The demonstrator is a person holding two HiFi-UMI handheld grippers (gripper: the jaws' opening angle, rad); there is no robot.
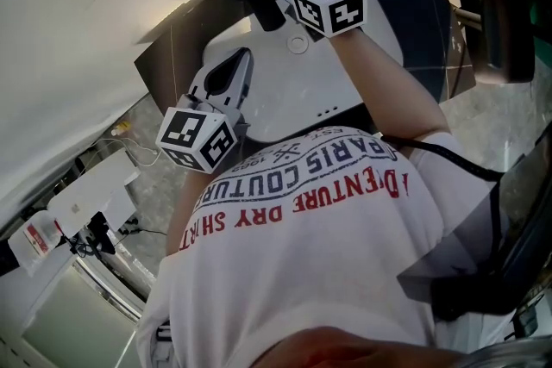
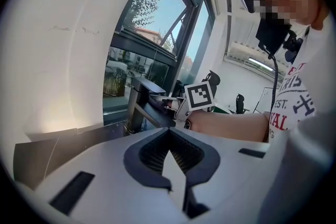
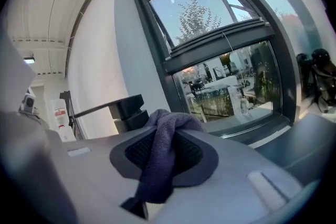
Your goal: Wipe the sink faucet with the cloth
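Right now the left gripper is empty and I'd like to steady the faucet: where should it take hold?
Probably the faucet's upright column, low down, from the left gripper's side: its straight flat faces suit the jaws, and the right gripper with the cloth crowds the spout side.

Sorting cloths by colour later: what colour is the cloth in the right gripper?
Dark purplish-blue; the cloth shows best in the right gripper view.
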